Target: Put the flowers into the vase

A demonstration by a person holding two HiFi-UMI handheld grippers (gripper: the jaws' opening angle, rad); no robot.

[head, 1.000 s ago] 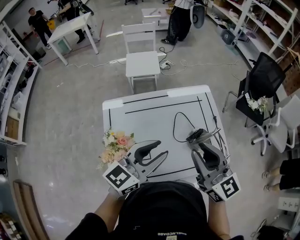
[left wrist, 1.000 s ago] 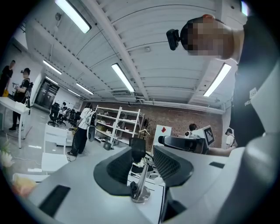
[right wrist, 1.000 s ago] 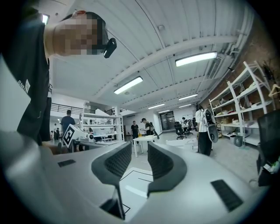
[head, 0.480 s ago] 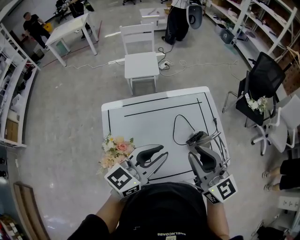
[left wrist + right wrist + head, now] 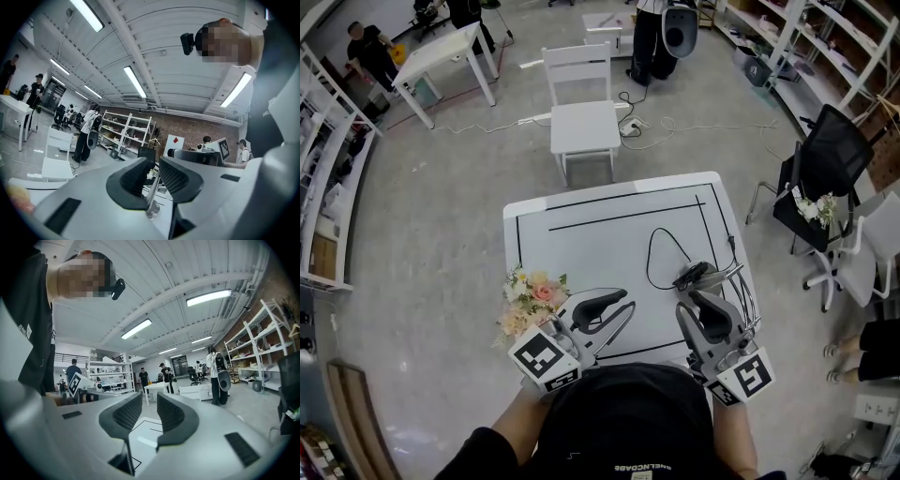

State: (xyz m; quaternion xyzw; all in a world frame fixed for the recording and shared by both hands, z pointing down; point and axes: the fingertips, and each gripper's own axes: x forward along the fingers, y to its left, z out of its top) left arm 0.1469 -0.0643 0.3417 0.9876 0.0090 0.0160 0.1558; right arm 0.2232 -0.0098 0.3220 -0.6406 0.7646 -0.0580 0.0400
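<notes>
A bunch of pink, peach and white flowers (image 5: 532, 295) lies at the white table's (image 5: 609, 234) left front edge, just left of my left gripper's body. The left gripper (image 5: 628, 300) points across the table; its jaws have just been closing, and a narrow gap (image 5: 153, 171) with nothing in it shows between them. My right gripper (image 5: 686, 302) is over the front right of the table, its jaws apart (image 5: 149, 411) and holding nothing. Just beyond it sits a black object with a thin wire frame (image 5: 712, 274). I cannot make out a vase.
A black cable (image 5: 661, 253) loops across the table's right half inside a black outline. A white chair (image 5: 584, 117) stands beyond the far edge. To the right is a black chair (image 5: 820, 169) with another small bunch of flowers (image 5: 814, 208) on it. People stand in the background.
The left gripper's jaws have come closer together. Both grippers and the flowers have stayed in place.
</notes>
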